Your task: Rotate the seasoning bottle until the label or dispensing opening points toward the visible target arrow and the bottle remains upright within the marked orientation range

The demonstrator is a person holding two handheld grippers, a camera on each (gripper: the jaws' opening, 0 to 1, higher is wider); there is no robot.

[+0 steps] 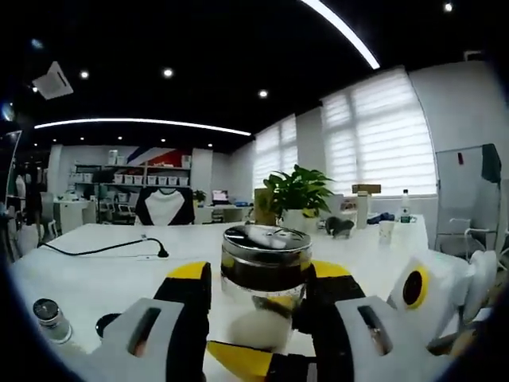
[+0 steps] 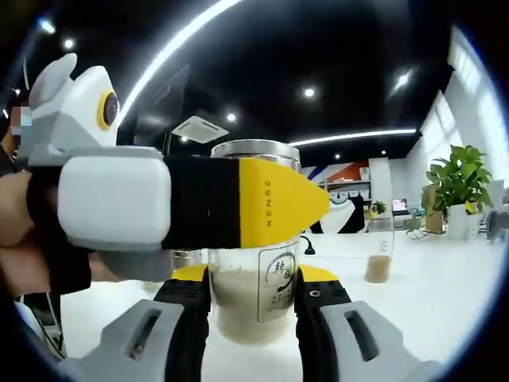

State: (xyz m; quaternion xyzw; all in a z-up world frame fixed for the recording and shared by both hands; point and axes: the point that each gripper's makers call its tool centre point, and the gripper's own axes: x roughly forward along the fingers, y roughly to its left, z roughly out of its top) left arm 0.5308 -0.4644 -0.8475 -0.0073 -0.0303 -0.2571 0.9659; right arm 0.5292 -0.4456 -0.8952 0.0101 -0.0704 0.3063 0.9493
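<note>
My left gripper [image 1: 262, 314] and right gripper [image 2: 253, 310] both clamp bottle [image 2: 254, 239], upright. Mid-rotation, probably. Next: turn label [image 2: 278, 282] toward arrow.

both views sit low and close at the bottle [image 1: 265, 278]; they face it from different sides

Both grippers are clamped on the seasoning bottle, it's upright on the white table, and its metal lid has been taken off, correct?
Not quite. The metal lid is on the seasoning bottle; the left gripper view shows it capping the jar. The rest holds: the left gripper and right gripper both clamp it, upright on the white table.
</note>
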